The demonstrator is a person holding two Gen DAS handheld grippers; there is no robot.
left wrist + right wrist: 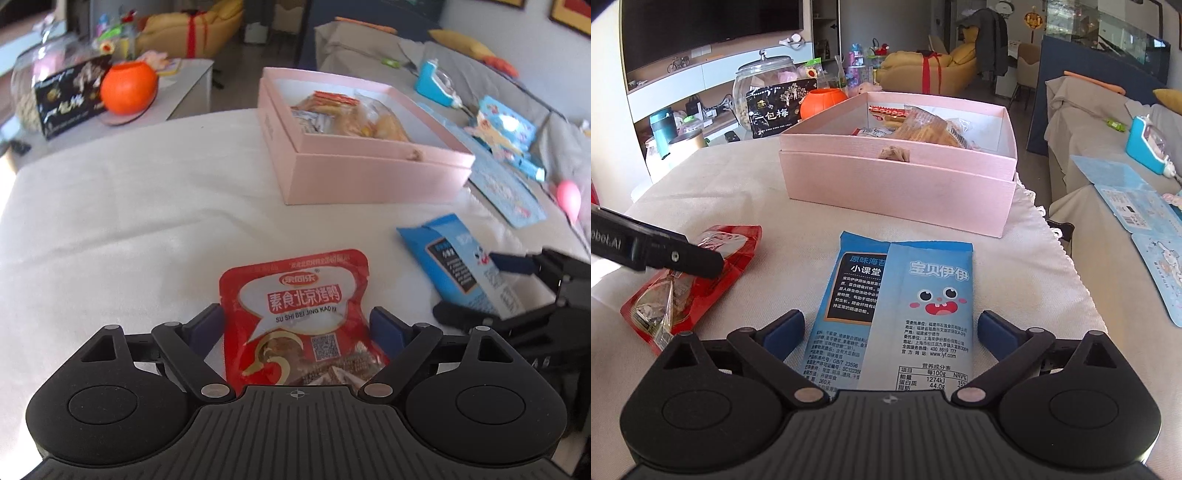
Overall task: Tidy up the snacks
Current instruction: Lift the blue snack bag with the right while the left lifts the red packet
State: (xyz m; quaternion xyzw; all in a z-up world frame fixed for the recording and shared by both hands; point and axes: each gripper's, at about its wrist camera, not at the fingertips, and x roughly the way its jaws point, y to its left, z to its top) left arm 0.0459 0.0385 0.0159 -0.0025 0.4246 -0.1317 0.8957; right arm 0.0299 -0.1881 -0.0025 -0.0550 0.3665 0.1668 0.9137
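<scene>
A red snack packet (pixel 295 295) lies flat on the white tablecloth (pixel 129 221). My left gripper (pixel 297 321) is open, one blue pad on each side of the packet's lower half. To its right lies a blue seaweed packet (pixel 923 280), back side up. My right gripper (pixel 892 328) is open astride it, with a gap at both pads. Behind them stands an open pink box (pixel 897 192) holding several wrapped snacks (pixel 923 129). The right wrist view shows the red packet (pixel 713 273) with a left finger (pixel 683 258) over it. The left wrist view shows the blue packet (pixel 443 251) between the right gripper's (pixel 480 288) fingers.
Beyond the table's left end, a side table carries an orange pumpkin pot (pixel 128 88), a black printed box (pixel 70 96) and a glass jar (pixel 764 85). A grey sofa (pixel 1108 258) on the right holds light-blue packages (pixel 1137 206). The table's right edge (pixel 1063 251) is close to the blue packet.
</scene>
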